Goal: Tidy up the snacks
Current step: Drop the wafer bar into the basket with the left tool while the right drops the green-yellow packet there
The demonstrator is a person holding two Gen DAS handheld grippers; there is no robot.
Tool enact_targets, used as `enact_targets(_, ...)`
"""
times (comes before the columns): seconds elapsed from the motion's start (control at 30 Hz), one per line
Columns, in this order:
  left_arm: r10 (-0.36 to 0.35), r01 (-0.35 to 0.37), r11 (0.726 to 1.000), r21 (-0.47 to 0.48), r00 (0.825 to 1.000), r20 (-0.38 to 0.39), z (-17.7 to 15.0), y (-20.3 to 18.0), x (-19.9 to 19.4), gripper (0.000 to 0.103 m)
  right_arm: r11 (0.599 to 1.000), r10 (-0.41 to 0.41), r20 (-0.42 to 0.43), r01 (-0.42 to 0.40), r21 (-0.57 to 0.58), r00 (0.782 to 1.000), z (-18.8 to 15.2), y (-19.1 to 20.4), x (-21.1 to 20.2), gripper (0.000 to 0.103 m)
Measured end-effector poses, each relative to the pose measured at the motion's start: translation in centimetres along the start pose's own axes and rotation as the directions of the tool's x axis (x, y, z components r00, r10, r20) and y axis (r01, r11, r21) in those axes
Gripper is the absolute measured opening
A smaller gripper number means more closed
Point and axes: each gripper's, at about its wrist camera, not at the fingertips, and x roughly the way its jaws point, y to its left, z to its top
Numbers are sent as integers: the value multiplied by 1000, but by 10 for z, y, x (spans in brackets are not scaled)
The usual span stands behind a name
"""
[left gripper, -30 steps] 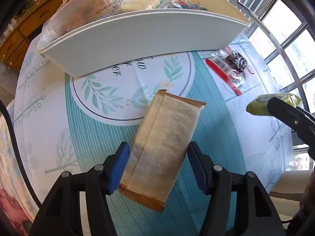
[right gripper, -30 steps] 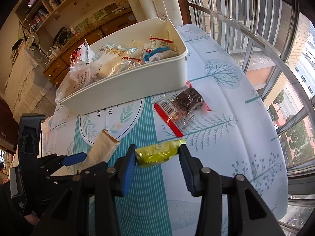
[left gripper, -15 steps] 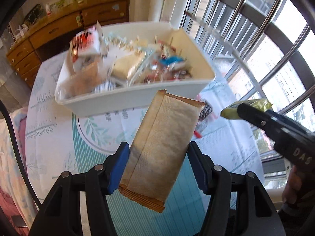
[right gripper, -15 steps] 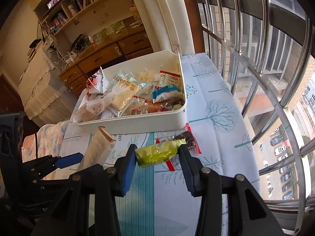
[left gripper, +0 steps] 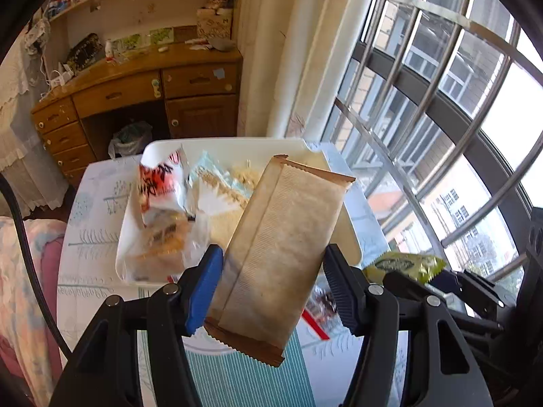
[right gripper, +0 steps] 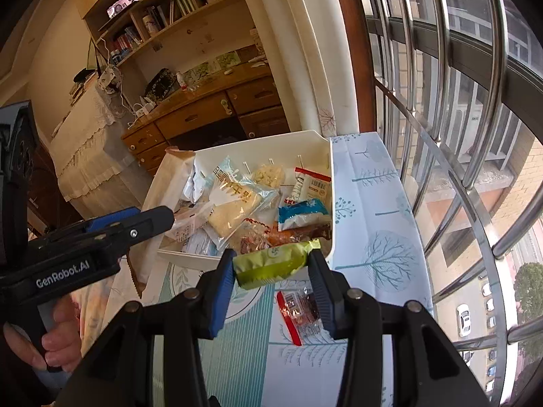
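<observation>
- Above the table [right gripper: 373, 183], both my grippers carry snacks toward the white bin [right gripper: 331, 203].
- Left gripper [left gripper: 271, 291] clamps a tan wrapped bar [left gripper: 281, 254], held tilted over the bin's near edge.
- Right gripper [right gripper: 271, 268] pinches a yellow-green packet [right gripper: 271, 263] just short of the rim.
- Step: transport to bin; next, I reckon, move over the pile and release.
- Red-edged clear packet [right gripper: 300, 312] remains on the table.
</observation>
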Motion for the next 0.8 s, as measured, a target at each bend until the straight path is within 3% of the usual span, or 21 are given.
enact_targets(0.27, -1, 4, 999, -42, 998, 67, 21, 7, 13, 60, 998, 40, 9, -39, -40, 999, 21, 3, 14, 44)
enact_targets(0.67, -48, 50, 998, -46, 998, 39, 37, 18, 39, 61, 999, 23, -30, -24, -34, 999, 29, 4, 41, 45)
enact_targets(0.8, -69, 70, 996, -55, 997, 23, 40, 26, 41, 78, 1000, -5, -51, 5, -7, 999, 30, 5, 48, 46)
